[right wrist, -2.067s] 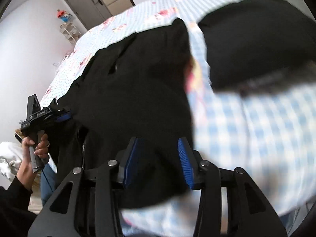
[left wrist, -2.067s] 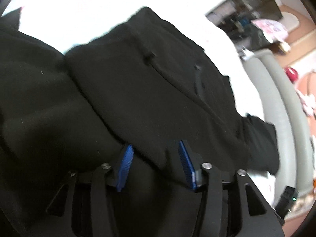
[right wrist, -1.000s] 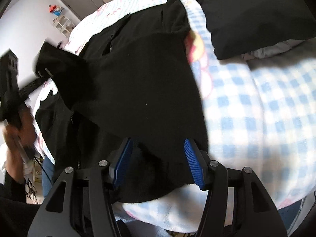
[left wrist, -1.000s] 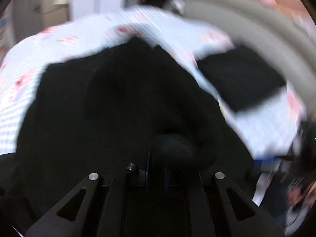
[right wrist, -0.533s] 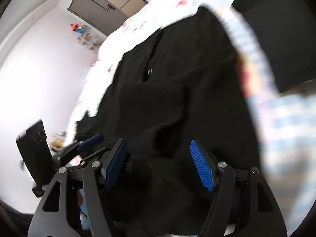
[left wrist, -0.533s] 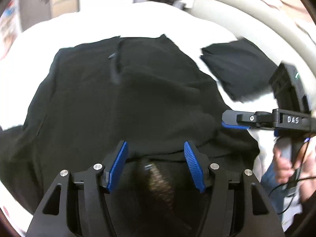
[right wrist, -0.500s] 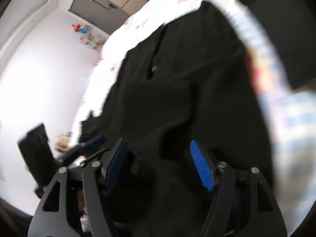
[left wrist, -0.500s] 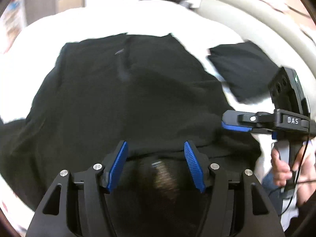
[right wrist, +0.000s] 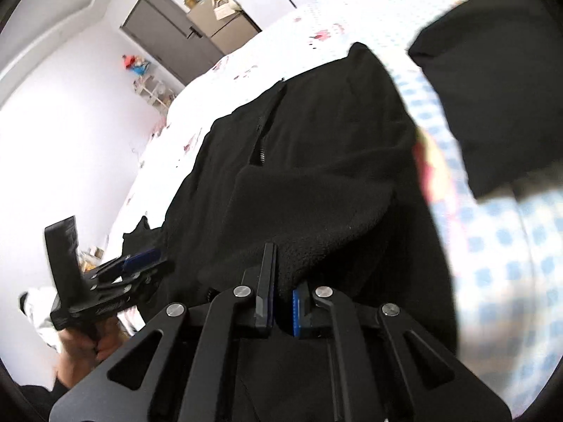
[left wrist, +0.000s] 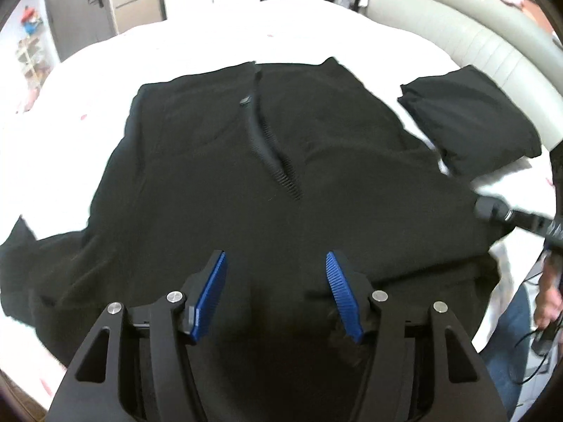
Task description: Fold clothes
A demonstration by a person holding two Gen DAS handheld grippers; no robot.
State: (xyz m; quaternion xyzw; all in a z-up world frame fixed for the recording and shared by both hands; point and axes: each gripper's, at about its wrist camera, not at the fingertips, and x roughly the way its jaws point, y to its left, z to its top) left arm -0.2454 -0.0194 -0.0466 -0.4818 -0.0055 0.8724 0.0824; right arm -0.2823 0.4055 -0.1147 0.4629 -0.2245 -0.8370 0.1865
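Note:
A black zip-up fleece jacket [left wrist: 267, 176] lies spread on the bed, zipper running up its middle. My left gripper [left wrist: 276, 293] is open and empty above the jacket's near edge. My right gripper [right wrist: 281, 299] is shut on a fold of the jacket's fleece [right wrist: 316, 218] and lifts it off the bed. The right gripper also shows at the right edge of the left wrist view [left wrist: 506, 216], and the left gripper shows at the left of the right wrist view [right wrist: 140, 263].
A folded black garment [left wrist: 471, 119] lies on the bed to the right of the jacket, also in the right wrist view [right wrist: 492, 81]. The checked bedsheet [right wrist: 492, 246] surrounds them. A grey padded headboard [left wrist: 457, 31] curves behind. A dark wardrobe [right wrist: 169, 35] stands at the far wall.
My right gripper has shut on a fold of the jacket and raised it. My left gripper let go earlier and stays open, now higher above the flattened jacket.

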